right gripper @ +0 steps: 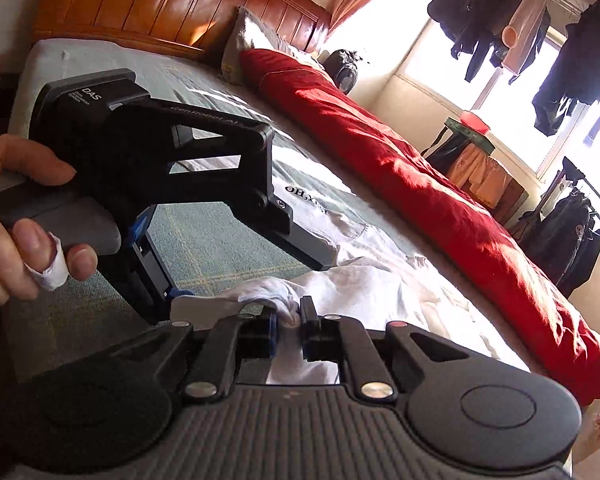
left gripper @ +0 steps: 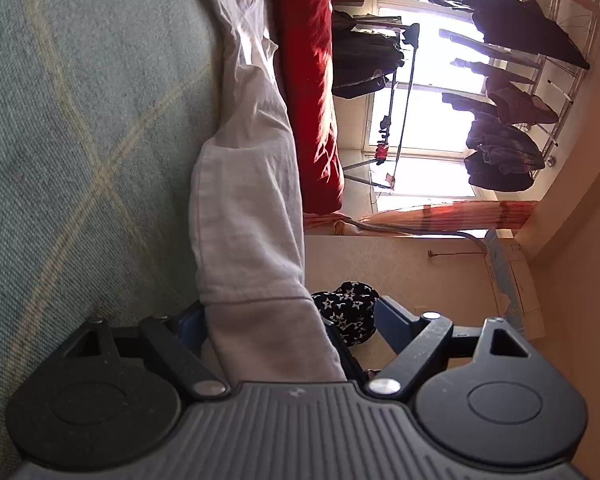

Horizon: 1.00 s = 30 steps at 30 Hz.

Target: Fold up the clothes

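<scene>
Right gripper [right gripper: 288,314] clenched on white shirt [right gripper: 380,280] bunch; left gripper [left gripper: 288,320] spread, cloth between, maybe ungripped; shirt could slip.

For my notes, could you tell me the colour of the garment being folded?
White garment, clearest in the right wrist view.

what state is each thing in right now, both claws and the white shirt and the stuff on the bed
right claw: shut on white shirt
left claw: wide apart, shirt cloth lying between the fingers
white shirt: crumpled, not folded, spread on the bed
red quilt: bunched in a long roll along the bed's far edge
</scene>
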{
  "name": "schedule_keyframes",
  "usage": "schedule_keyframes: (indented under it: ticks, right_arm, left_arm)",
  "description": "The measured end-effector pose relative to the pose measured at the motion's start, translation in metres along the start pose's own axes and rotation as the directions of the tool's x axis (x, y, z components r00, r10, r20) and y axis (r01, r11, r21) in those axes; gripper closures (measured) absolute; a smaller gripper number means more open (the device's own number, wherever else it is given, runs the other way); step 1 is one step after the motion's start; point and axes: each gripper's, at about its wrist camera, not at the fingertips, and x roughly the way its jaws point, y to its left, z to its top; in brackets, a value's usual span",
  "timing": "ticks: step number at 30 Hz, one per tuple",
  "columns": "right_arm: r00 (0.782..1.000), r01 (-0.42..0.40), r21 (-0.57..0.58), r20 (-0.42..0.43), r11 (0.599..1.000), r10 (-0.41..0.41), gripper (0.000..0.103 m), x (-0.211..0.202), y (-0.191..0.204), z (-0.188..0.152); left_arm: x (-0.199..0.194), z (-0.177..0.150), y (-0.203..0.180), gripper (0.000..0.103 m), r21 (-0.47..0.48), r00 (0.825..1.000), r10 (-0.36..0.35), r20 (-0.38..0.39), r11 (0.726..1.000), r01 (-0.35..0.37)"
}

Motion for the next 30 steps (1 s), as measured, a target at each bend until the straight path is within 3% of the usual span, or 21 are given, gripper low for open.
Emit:
schedule_keyframes:
  ticks: [2,6,8,9,10,12,13,17,20,21,23,26,30]
  right_arm:
    - [1.0,-0.015,0.018,-0.007,1.0,0.015,0.085,-0.004,-0.003,-0.003]
    - [1.0,-0.003,0.031,-0.016,1.0,0.003,0.078,-0.017,-0.006,-0.01]
    - [1.0,0.017,0.03,-0.023,0.999,-0.016,0.075,-0.024,-0.006,-0.017]
    - [0.999,0.025,0.033,-0.028,0.999,-0.024,0.074,-0.025,-0.007,-0.02]
    - [0.999,0.033,0.038,-0.034,0.999,-0.032,0.073,-0.027,-0.009,-0.022]
    - [0.998,0.046,0.049,-0.047,0.998,-0.044,0.073,-0.028,-0.011,-0.027]
    - [0.997,0.053,0.054,-0.053,0.997,-0.05,0.073,-0.028,-0.012,-0.03]
    - [0.995,0.078,0.075,-0.065,0.994,-0.073,0.073,-0.03,-0.018,-0.036]
    - [0.994,0.096,0.077,-0.066,0.992,-0.091,0.069,-0.035,-0.021,-0.041]
    - [0.993,0.105,0.077,-0.068,0.992,-0.1,0.069,-0.037,-0.022,-0.042]
    - [0.991,0.119,0.078,-0.074,0.99,-0.113,0.069,-0.039,-0.024,-0.045]
    - [0.989,0.123,0.088,-0.093,0.988,-0.115,0.069,-0.035,-0.032,-0.05]
    - [0.984,0.137,0.134,-0.131,0.981,-0.12,0.066,-0.033,-0.044,-0.059]
  left_arm:
    - [0.001,-0.001,0.005,0.018,-0.014,0.999,-0.036,0.026,0.999,0.037]
    - [-0.009,-0.006,-0.007,0.023,0.066,0.997,0.007,0.079,0.998,-0.013]
    - [-0.014,-0.008,-0.013,0.035,0.105,0.994,0.029,0.107,0.994,-0.04]
    - [-0.017,-0.009,-0.016,0.045,0.124,0.992,0.039,0.121,0.991,-0.054]
    - [-0.019,-0.01,-0.019,0.064,0.143,0.99,0.049,0.135,0.987,-0.068]
    - [-0.025,-0.013,-0.026,0.089,0.181,0.984,0.067,0.165,0.979,-0.097]
    - [-0.027,-0.014,-0.029,0.092,0.199,0.981,0.076,0.179,0.974,-0.112]
    - [-0.039,-0.019,-0.046,0.1,0.28,0.964,0.105,0.243,0.944,-0.174]
    - [-0.058,-0.026,-0.075,0.1,0.383,0.943,0.121,0.311,0.892,-0.241]
    - [-0.066,-0.028,-0.086,0.1,0.42,0.931,0.143,0.336,0.862,-0.284]
    - [-0.079,-0.032,-0.097,0.101,0.45,0.912,0.181,0.368,0.824,-0.345]
    - [-0.095,-0.035,-0.097,0.101,0.457,0.891,0.241,0.384,0.789,-0.41]
    - [-0.107,-0.028,-0.066,0.101,0.381,0.879,0.355,0.318,0.802,-0.461]
